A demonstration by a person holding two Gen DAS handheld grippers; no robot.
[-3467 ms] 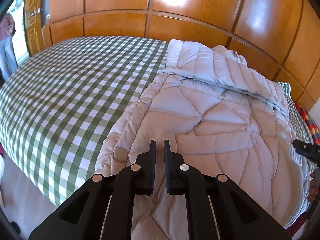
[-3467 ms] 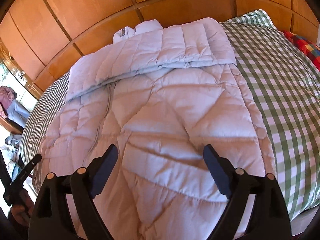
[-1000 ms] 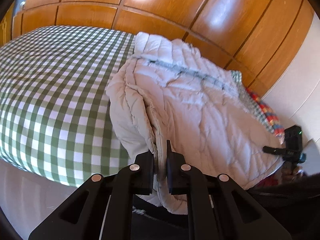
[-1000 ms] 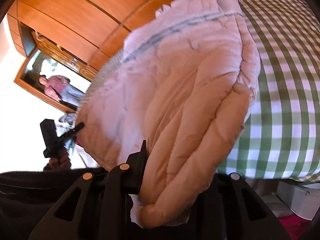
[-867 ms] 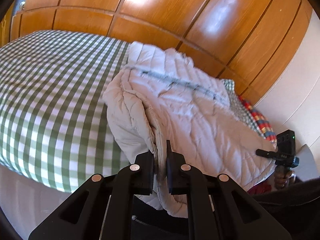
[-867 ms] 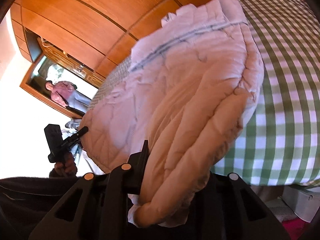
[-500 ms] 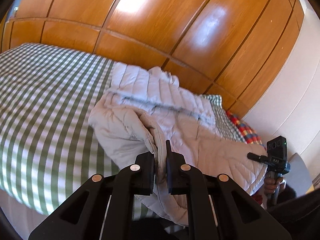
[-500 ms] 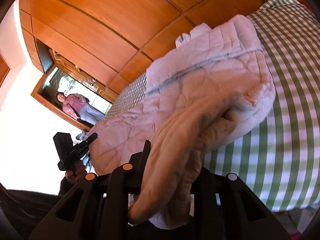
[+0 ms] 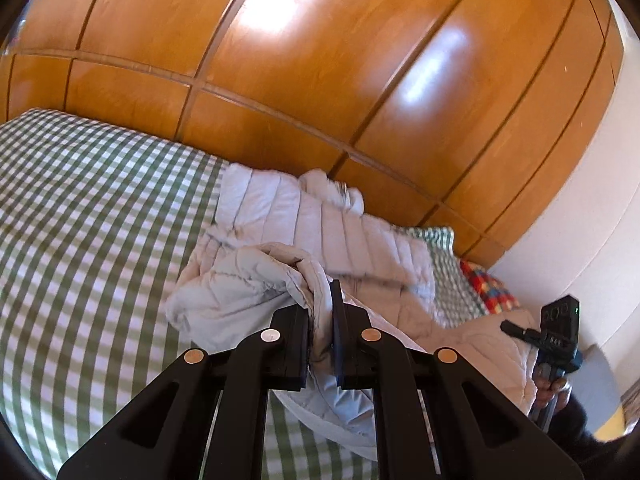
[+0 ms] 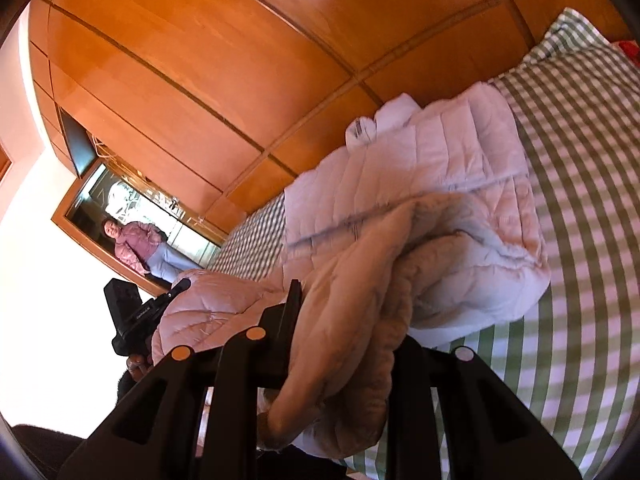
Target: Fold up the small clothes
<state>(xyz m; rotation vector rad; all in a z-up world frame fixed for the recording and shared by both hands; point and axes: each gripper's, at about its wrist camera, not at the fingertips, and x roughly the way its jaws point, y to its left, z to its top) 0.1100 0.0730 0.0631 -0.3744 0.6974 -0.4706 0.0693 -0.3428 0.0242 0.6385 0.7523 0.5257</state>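
A pale grey quilted puffer jacket (image 9: 320, 220) lies on a bed with a green-and-white checked cover (image 9: 80, 208). My left gripper (image 9: 320, 300) is shut on the jacket's near hem and holds it lifted above the bed. My right gripper (image 10: 344, 320) is shut on the other near corner of the jacket (image 10: 420, 220), whose bunched fabric drapes over and hides the right finger. The lifted hem hangs doubled over toward the jacket's far part, which lies flat by the wall with a sleeve folded across.
Glossy wooden wall panels (image 9: 320, 60) rise behind the bed. A red, blue and yellow checked cloth (image 9: 486, 292) lies at the bed's far right. The right gripper's body (image 9: 558, 332) shows in the left view. A mirror (image 10: 140, 236) hangs at the left.
Both grippers closed on the jacket's near hem, then lifted it and carried it forward toward the wall, so the lower half now folds up over the rest.
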